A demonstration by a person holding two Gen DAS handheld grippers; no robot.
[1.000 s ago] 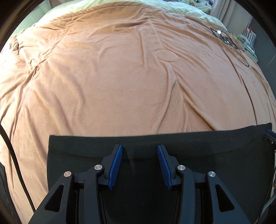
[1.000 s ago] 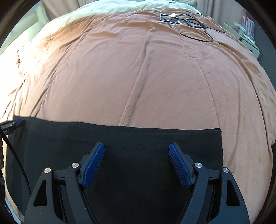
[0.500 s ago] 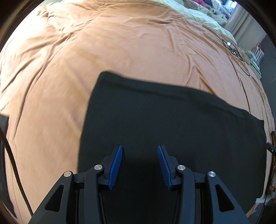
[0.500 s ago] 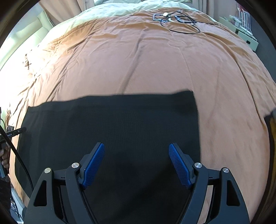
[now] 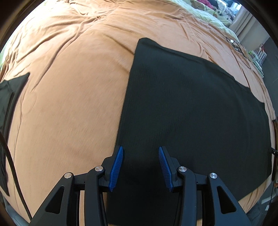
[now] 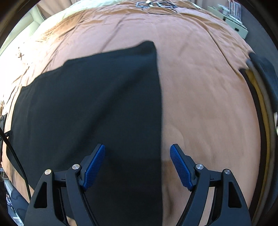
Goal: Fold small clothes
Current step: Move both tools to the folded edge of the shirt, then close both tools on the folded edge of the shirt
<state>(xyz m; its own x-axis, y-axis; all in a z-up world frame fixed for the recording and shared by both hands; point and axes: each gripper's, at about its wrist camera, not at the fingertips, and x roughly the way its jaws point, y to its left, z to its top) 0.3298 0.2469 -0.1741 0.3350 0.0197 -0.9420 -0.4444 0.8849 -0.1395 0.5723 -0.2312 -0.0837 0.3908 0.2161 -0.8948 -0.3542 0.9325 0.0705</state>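
Observation:
A black knit garment (image 5: 194, 111) lies flat as a wide rectangle on the orange-brown bed cover (image 5: 69, 87). My left gripper (image 5: 140, 151) hangs open above the garment's near left edge, nothing between its blue pads. In the right wrist view the same black garment (image 6: 90, 104) fills the left half. My right gripper (image 6: 138, 147) is open and wide, straddling the garment's right edge from above, its left pad over black cloth and its right pad over the bed cover (image 6: 205, 104).
Another dark cloth (image 5: 10, 90) lies at the far left of the bed. A stack of dark and yellow folded items (image 6: 260, 90) sits at the right. Black cables (image 6: 156, 4) lie at the bed's far end, and a shelf unit (image 6: 236, 26) stands beyond.
Both grippers drew back toward the near side of the bed, so the whole garment now shows. The left slid toward its left edge and the right toward its right edge. Jaw openings look unchanged.

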